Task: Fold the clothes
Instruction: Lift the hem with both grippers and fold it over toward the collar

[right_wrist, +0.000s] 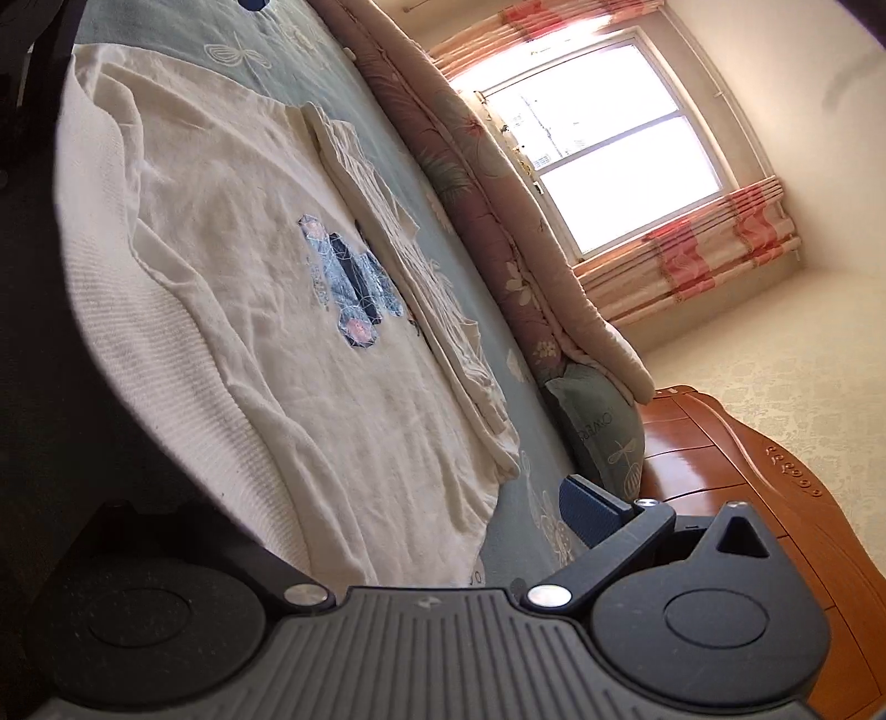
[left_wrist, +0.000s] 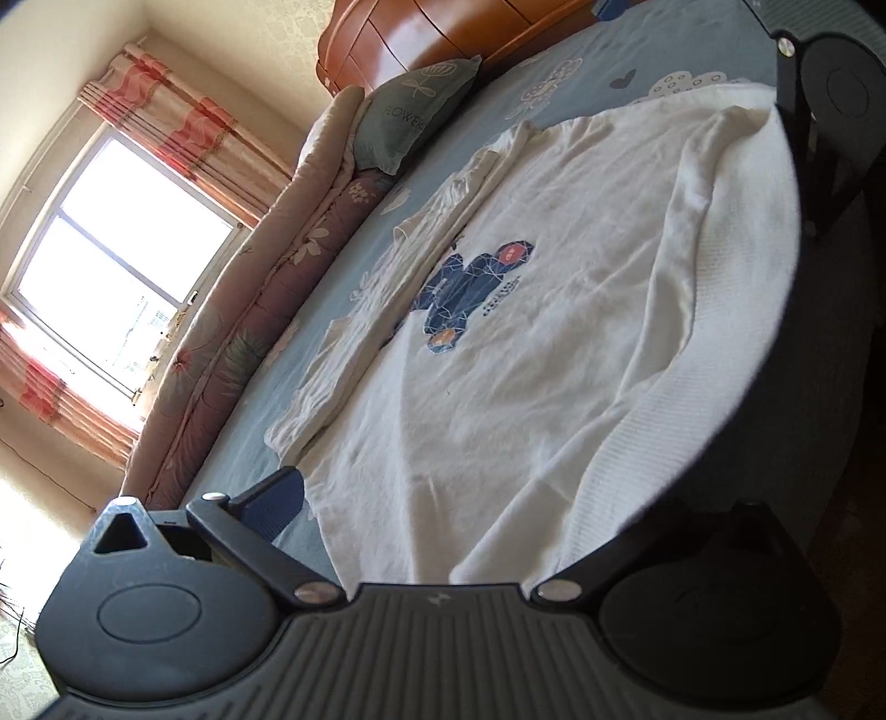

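1. Spreading wide at the near edge of the bed, the left tongs (left_wrist: 482,498) stand with jaws far apart; one blue pad sits beside the hem corner of the white sweater (left_wrist: 554,343), and the other finger is in shadow, so contact with the cloth cannot be told.
2. Right tongs (right_wrist: 354,515), also set wide, frame the opposite end of the same near edge; one blue pad hovers over the bed sheet (right_wrist: 526,443) just beyond the sweater's corner, gripping nothing visible.
3. The sweater lies flat, front up, across the blue patterned sheet, with its ribbed band along the near edge of the bed.
4. A dark-blue geometric print (left_wrist: 470,288) marks the chest, at mid-garment.
5. One sleeve (left_wrist: 387,310) lies folded along the far side of the body.
6. Beyond, a rolled floral quilt (left_wrist: 266,332) runs along the bed, with a green pillow (left_wrist: 410,116) against the wooden headboard (left_wrist: 421,39).
7. Farthest, a bright window (right_wrist: 603,138) with pink-striped curtains (right_wrist: 698,249).
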Tool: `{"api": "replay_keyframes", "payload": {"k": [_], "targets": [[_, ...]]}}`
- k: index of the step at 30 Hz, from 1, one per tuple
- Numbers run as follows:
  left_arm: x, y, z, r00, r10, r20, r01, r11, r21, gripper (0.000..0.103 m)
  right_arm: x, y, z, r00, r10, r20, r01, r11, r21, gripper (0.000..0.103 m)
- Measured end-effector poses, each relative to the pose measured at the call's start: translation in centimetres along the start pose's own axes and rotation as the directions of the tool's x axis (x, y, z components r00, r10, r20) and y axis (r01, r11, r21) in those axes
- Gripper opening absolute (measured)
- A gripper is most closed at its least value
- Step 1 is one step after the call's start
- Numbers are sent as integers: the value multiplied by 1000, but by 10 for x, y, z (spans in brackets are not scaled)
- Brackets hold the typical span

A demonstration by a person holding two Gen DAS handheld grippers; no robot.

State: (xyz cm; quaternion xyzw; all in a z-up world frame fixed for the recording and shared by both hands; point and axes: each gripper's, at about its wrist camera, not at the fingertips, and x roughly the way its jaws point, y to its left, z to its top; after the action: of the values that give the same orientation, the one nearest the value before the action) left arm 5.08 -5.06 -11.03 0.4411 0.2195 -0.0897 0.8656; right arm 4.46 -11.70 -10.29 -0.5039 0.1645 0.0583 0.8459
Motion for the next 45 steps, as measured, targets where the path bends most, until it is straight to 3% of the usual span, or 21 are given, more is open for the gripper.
{"api": "replay_keyframes", "payload": {"k": [6, 8, 10, 15, 26, 45], "targets": [[5, 11, 3, 999, 50, -18, -51, 996, -67, 103, 4, -8, 1, 996, -90, -23, 91, 994, 65, 103], [6, 14, 3, 997, 67, -25, -69, 994, -89, 103, 3, -7, 2, 996, -78, -32, 80, 994, 80, 103], [7, 15, 1, 998, 66, -24, -67, 995, -74, 103, 8, -3, 2, 997, -66, -36, 68, 997, 47, 103], [6, 23, -2, 997, 74, -16, -75, 994, -83, 103, 11, -9, 5, 988, -148, -39, 152, 984, 95, 103], [22, 46, 18, 992, 130, -2, -130, 991, -38, 103, 36, -23, 9, 970, -242, 9, 242, 969, 42, 103], [83, 84, 43, 990, 143, 2, -143, 990, 14, 103, 99, -54, 37, 965, -258, 47, 259, 965, -35, 103]]}}
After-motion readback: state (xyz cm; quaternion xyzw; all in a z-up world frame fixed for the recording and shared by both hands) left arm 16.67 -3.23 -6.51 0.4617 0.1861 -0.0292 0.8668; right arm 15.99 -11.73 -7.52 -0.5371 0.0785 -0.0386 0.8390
